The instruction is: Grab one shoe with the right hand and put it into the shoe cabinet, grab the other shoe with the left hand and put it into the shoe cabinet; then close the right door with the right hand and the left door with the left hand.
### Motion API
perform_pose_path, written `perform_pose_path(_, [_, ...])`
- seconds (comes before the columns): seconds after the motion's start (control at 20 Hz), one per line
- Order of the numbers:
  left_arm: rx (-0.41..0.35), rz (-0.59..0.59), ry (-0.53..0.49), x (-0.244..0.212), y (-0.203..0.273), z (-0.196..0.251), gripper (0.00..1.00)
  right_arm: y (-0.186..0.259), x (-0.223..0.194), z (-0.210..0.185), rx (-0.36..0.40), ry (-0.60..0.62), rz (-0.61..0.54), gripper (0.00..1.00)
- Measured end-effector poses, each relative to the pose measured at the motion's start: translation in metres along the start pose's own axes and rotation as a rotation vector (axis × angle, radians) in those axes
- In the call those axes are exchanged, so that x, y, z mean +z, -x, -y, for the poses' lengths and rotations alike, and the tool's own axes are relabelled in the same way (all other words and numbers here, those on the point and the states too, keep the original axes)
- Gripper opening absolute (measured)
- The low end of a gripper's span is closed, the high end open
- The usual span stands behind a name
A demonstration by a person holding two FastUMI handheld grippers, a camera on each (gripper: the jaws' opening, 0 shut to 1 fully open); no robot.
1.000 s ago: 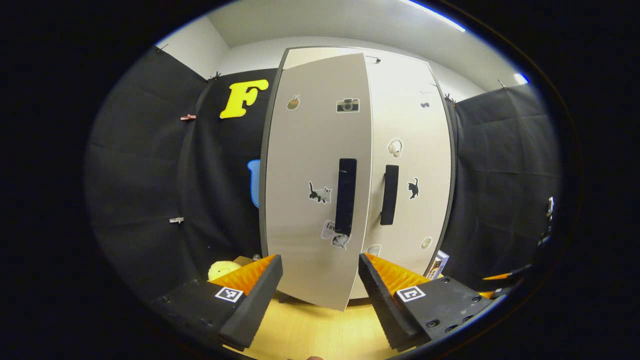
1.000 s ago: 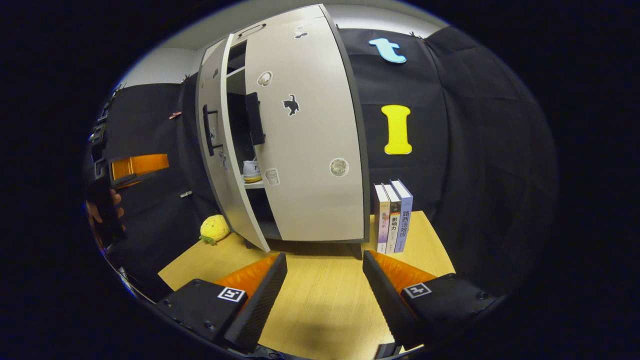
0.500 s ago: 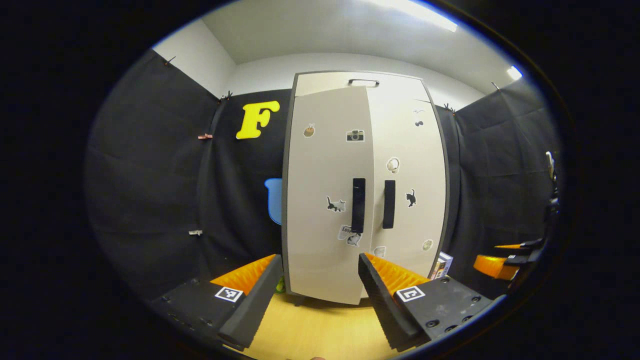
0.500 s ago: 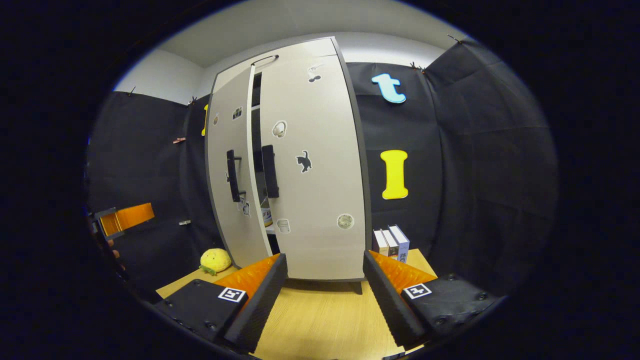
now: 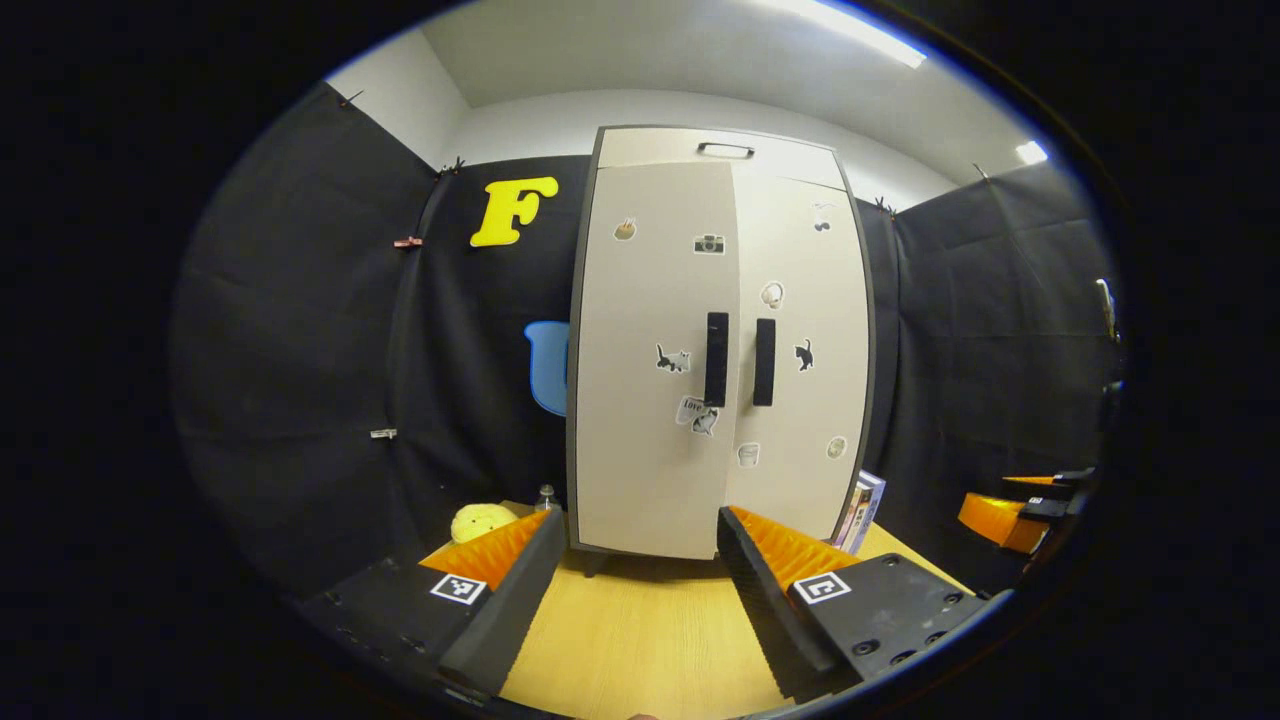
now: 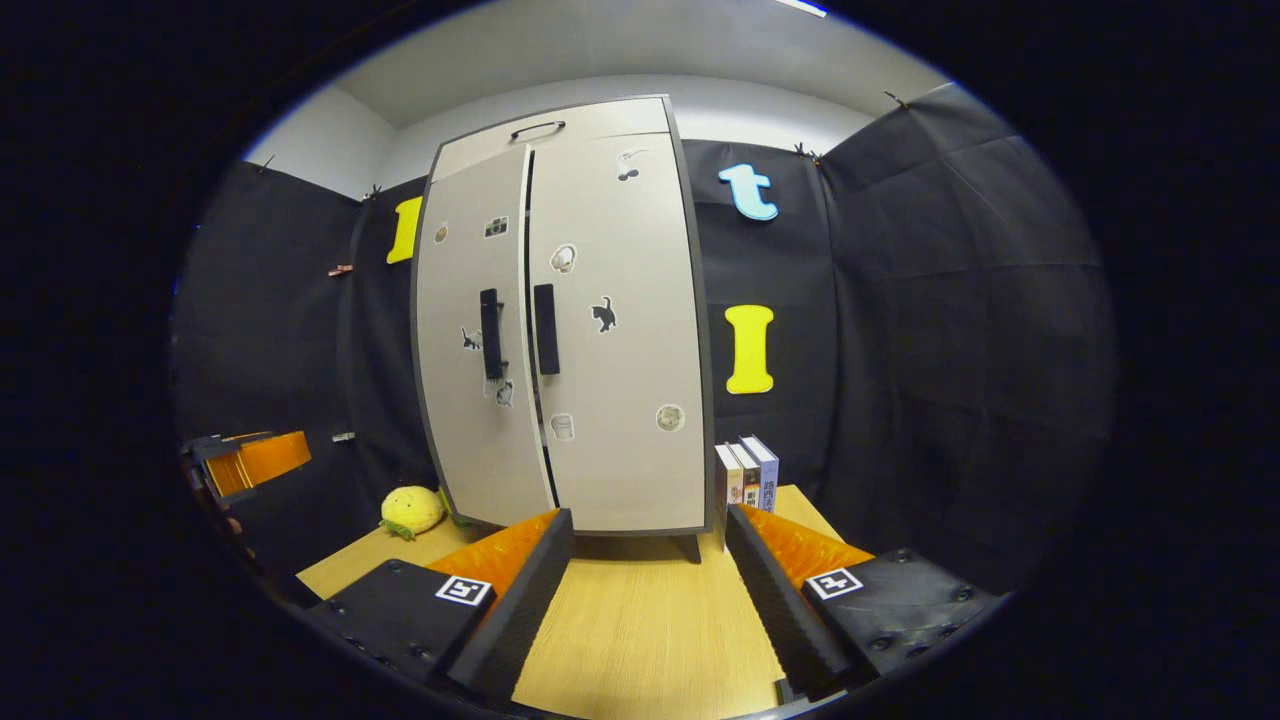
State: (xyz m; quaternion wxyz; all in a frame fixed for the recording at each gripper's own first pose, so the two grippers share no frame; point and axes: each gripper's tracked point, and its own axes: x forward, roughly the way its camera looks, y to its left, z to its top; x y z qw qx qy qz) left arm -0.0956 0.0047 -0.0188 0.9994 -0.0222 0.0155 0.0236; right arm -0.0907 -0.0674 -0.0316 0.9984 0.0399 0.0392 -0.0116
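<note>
Both doors [image 5: 650,360] of the cabinet [image 6: 560,330] at the bench [image 6: 650,630] rear look shut; left tongs [image 5: 635,585] and right tongs [image 6: 650,590] gape wide, empty, apparently finished.

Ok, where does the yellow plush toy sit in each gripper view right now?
Left gripper view: the yellow plush toy lies low left, left of the shoe cabinet, above the left gripper.
Right gripper view: the toy lies lower left on the table.
Shared landmark: the cabinet.
</note>
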Motion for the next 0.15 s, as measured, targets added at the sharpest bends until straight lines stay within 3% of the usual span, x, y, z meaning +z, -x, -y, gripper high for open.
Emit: perform_pose_path(0.15, [-0.022,-0.006,-0.012,-0.013,0.012,-0.004,0.95,0.016,-0.009,-0.006,-0.028,0.005,-0.002,0.98])
